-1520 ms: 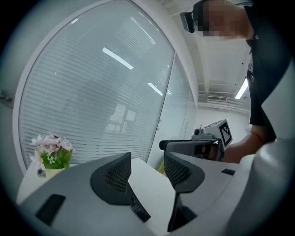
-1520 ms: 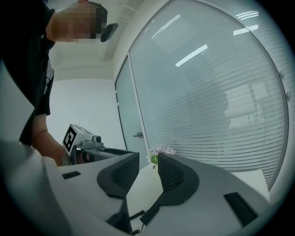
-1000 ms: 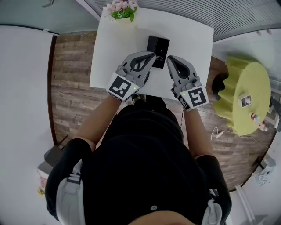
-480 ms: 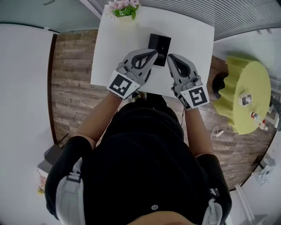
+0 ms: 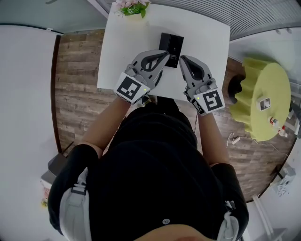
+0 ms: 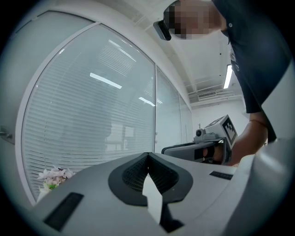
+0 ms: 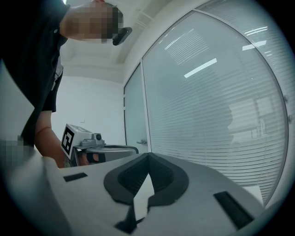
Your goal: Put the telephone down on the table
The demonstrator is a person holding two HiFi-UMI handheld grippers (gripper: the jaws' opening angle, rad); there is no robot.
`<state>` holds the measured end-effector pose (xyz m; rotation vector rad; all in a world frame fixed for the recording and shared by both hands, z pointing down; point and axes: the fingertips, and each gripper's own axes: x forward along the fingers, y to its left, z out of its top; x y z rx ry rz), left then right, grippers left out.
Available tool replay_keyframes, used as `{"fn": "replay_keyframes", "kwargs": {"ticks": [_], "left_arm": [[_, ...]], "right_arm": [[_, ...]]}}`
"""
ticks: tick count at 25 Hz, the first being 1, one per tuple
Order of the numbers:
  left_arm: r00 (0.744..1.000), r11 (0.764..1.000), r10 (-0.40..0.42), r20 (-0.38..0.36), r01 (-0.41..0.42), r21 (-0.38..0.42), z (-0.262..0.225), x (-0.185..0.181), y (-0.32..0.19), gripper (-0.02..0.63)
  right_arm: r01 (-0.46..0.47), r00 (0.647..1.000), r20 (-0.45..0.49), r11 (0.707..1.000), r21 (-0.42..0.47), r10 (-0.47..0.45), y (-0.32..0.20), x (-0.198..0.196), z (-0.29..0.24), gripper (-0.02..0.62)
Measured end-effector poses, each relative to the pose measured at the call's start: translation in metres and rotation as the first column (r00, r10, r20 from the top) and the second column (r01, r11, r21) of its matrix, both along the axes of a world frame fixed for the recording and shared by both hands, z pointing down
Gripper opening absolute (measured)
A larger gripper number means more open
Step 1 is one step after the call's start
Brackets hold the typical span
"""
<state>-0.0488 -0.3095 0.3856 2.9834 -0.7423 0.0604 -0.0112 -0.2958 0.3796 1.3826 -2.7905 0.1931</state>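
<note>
Overhead, a person in a dark top stood at the near edge of a small white table (image 5: pixel 122 52), holding a grey gripper in each hand. Both grippers pointed level across the tabletop, away from the person. The left gripper (image 5: pixel 165 55) had its jaws pressed together with nothing between them. The right gripper (image 5: pixel 182 59) was likewise closed and empty. A black telephone (image 5: pixel 171 47) sat on the table just beyond the two tips, nearer the far edge. From above, the left gripper's tip overlapped the telephone's near left corner, though whether they touched could not be told. The right gripper's tip sat just beside the telephone's near right corner. A bunch of pink flowers (image 5: pixel 132 8) stood at the table's far left corner. Wooden floor (image 5: pixel 75 94) showed on either side, and a yellow-green round stool (image 5: pixel 263 80) stood well apart to the right.
</note>
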Motion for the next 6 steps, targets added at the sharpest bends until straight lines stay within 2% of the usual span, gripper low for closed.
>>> {"fn": "replay_keyframes", "kwargs": {"ticks": [6], "left_arm": [[1.0,1.0,-0.002,-0.02,0.002,-0.001,-0.0021,0.0022,0.0051,0.009]], "right_arm": [[-0.002,1.0,-0.003,1.0,-0.001,0.002,0.0054,0.0017,-0.0006,0.023]]}}
